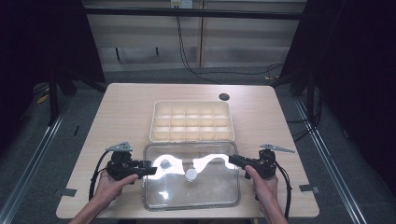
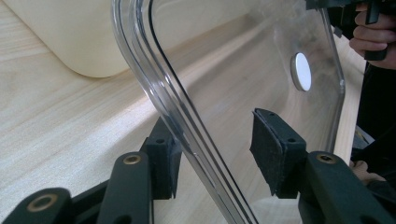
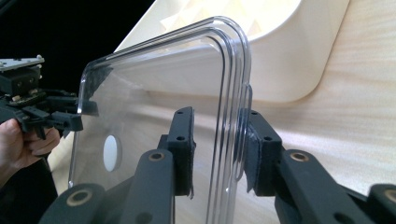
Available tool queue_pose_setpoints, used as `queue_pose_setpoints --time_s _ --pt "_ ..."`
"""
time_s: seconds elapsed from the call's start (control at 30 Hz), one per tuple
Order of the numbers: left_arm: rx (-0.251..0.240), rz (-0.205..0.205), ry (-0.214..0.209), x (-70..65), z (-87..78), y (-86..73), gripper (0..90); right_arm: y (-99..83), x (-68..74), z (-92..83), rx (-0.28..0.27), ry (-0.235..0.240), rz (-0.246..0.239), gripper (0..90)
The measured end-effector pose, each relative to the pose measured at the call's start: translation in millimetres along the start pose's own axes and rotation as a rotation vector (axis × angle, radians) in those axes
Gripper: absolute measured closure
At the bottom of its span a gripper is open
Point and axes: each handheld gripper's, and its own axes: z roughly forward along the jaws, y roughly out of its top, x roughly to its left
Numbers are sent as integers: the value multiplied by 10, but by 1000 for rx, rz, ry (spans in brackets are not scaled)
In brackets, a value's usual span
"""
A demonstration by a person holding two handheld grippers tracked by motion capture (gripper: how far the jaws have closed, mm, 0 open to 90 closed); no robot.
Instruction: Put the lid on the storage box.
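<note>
A clear plastic lid [image 1: 205, 191] with a white round knob [image 1: 190, 174] sits in front of a cream compartment tray [image 1: 154, 122]. My left gripper [image 1: 152, 170] is at the lid's left edge. In the left gripper view the lid's rim [image 2: 187, 135] runs between the jaws of this gripper [image 2: 219, 154]. One pad lies against the rim and the other stands clear, so it is open. My right gripper [image 1: 232, 160] is at the lid's right edge. In the right gripper view that gripper [image 3: 219, 154] is shut on the lid [image 3: 154, 107], with both pads at its rim.
The tray [image 3: 289, 51] has several empty compartments and lies just beyond the lid on the light wooden table [image 1: 126, 107]. A dark round hole [image 1: 224, 97] is at the table's far right. Cables trail from both grippers toward the near table edge.
</note>
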Motion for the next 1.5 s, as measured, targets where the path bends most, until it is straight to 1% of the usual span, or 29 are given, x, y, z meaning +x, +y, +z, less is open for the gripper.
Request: queue_pose_setpoints --time_s 0.07,0.13,0.23,0.37,0.43,0.47,0.6,0.63,0.67,0.7,0.73,0.77,0.8,0.83,0.87,0.9,0.93,0.97,1.0,1.03,1.23,1.27,1.3,1.33,1.5 --pt "-5 -5 -6 9 -7 -2 544 8 15 2 -3 -9 -7 678" --pt "-10 -17 -7 11 -12 0 552 14 19 3 -4 -6 -3 678" --pt "-9 -34 3 14 -16 3 556 21 25 6 -3 -10 -4 678" --pt "-13 -30 2 11 -32 1 562 11 41 -5 1 -9 -9 678" --pt "-21 -26 10 0 -41 2 562 10 47 -9 1 -6 -9 678" --pt "-20 -18 15 -13 -54 9 562 12 53 -15 0 -7 -13 679" --pt "-26 -13 19 -28 -69 24 562 25 71 -22 -9 -3 -19 680" --pt "-33 -18 20 -30 -72 27 562 31 80 -25 -10 -4 -22 680" --pt "-36 -14 17 -27 -80 32 563 38 89 -26 -11 -6 -29 680" --pt "-44 -24 15 -34 -85 36 566 45 98 -25 -13 -3 -30 680" --pt "-48 -22 15 -38 -92 39 569 49 102 -24 -15 0 -33 680" --pt "-49 -13 14 -38 -103 44 572 54 107 -25 -17 0 -34 681" --pt "-69 -15 14 -52 -124 54 584 65 121 -29 -24 3 -32 681" --pt "-69 -15 14 -52 -124 54 591 69 125 -31 -28 4 -36 683" --pt "-80 -9 13 -51 -141 60 591 69 125 -31 -28 4 -36 683" --pt "-87 -12 15 -53 -156 64 598 76 138 -36 -41 7 -28 688" --pt "-101 -3 11 -49 -179 66 605 82 151 -40 -50 11 -24 689" --pt "-111 -8 6 -46 -203 71 620 96 182 -45 -54 11 -37 690" --pt "-111 -8 6 -46 -203 71 627 100 191 -46 -57 11 -40 690" --pt "-115 -18 2 -44 -210 75 627 100 191 -46 -57 11 -40 690" --pt "-130 -1 17 -63 -262 114 643 132 235 -55 -60 17 -59 692" --pt "-141 10 22 -65 -266 128 643 147 244 -61 -62 17 -70 692" --pt "-141 10 22 -65 -266 128 644 147 244 -61 -62 17 -70 692" --pt "-140 16 27 -66 -271 149 645 174 265 -77 -68 15 -80 693" --pt "-154 23 35 -90 -286 184 659 211 269 -93 -78 16 -88 690"
